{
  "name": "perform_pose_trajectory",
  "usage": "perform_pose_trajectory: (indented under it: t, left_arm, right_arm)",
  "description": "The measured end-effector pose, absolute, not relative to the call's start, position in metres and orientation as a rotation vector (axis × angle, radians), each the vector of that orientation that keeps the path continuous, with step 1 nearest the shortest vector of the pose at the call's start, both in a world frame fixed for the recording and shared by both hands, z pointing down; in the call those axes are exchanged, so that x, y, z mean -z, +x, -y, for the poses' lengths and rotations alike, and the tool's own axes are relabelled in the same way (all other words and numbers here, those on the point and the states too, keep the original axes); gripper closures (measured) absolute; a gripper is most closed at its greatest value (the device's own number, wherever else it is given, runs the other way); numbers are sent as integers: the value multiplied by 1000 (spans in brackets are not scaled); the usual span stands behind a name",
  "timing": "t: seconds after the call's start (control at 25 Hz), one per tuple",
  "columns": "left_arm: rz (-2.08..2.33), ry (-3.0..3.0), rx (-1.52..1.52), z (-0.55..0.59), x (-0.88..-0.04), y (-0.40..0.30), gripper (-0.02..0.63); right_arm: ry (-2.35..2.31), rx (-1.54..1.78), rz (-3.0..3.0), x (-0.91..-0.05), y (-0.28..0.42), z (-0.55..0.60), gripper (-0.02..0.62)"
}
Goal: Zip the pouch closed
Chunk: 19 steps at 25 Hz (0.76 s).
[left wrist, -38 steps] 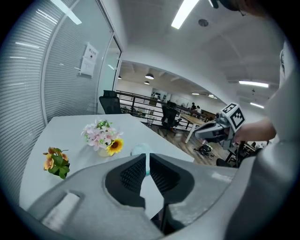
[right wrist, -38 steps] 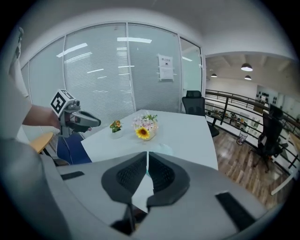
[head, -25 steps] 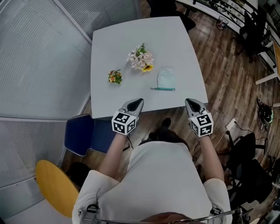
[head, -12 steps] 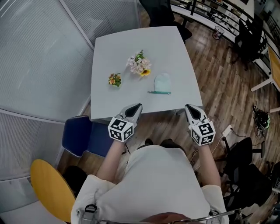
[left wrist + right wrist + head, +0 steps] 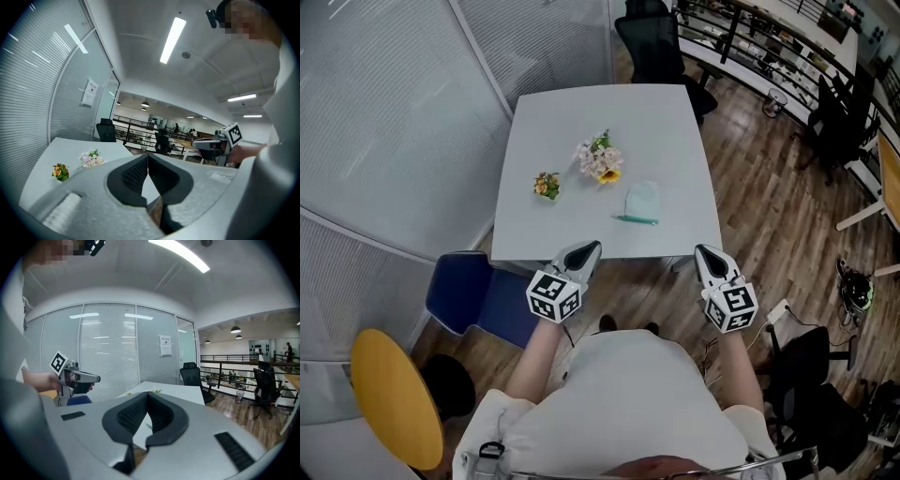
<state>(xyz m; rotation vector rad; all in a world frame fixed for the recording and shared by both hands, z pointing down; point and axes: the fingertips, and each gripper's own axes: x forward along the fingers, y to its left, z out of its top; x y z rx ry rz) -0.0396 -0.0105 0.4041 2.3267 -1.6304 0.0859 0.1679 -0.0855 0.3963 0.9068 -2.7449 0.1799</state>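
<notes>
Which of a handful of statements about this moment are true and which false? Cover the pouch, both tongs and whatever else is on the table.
1. The pouch lies on the table, touched by neither tongs. True.
2. The left tongs are clamped on the pouch's zipper. False: they are shut on nothing, held at the table's near edge, apart from the pouch.
3. A larger flower bunch and a smaller flower bunch also lie on the table. True.
4. The right tongs are wide open. False: their tips meet, with nothing between them.
</notes>
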Motion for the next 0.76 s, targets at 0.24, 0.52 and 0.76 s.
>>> perform_pose_trajectory:
  t: [0.24, 0.52, 0.76]
  left_arm:
    - [1652, 2324, -76, 9, -398, -28, 584]
    - [1661, 2315, -70, 8, -399, -22, 584]
    - [1663, 2310, -64, 11, -399, -21, 584]
  right_arm:
    - [892, -174, 2760, -392, 180, 86, 592]
    - [869, -169, 2761, -393, 184, 86, 592]
    - [860, -161, 2765, -391, 184, 89, 592]
